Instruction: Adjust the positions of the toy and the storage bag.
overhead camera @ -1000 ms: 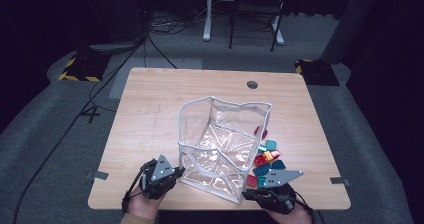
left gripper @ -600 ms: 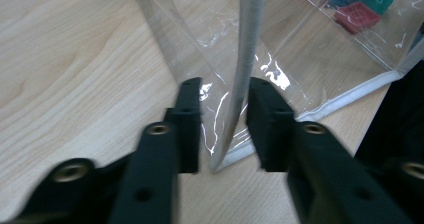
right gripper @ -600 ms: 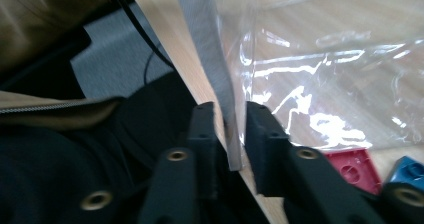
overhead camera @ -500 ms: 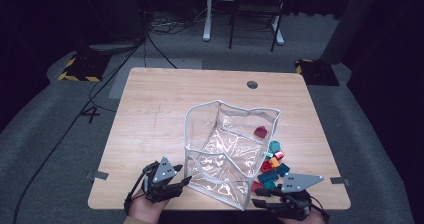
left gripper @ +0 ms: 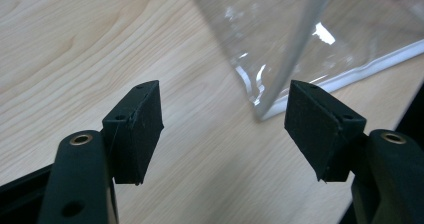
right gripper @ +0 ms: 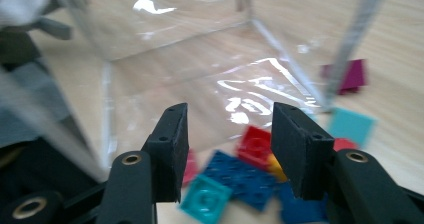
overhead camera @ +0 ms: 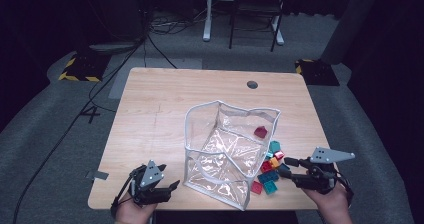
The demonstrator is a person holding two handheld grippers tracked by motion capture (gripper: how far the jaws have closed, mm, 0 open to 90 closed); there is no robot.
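With the clear bag (overhead camera: 227, 156) emptied and lying open on the table (overhead camera: 160, 99), the toy bricks (overhead camera: 269, 171) are seen spilled at its right side, while both the left gripper (overhead camera: 170, 188) and right gripper (overhead camera: 289, 168), jaws just opened, hold nothing.

Clear bag (overhead camera: 227, 149) blocks table (overhead camera: 160, 104) centre; bricks (overhead camera: 270, 171) crowd right; left, far side free

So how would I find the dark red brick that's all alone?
Start at the see-through bag in the middle of the wooden table. Look along its right side, above the heap of bricks. The dark red brick sits apart from them, farthest from the person.
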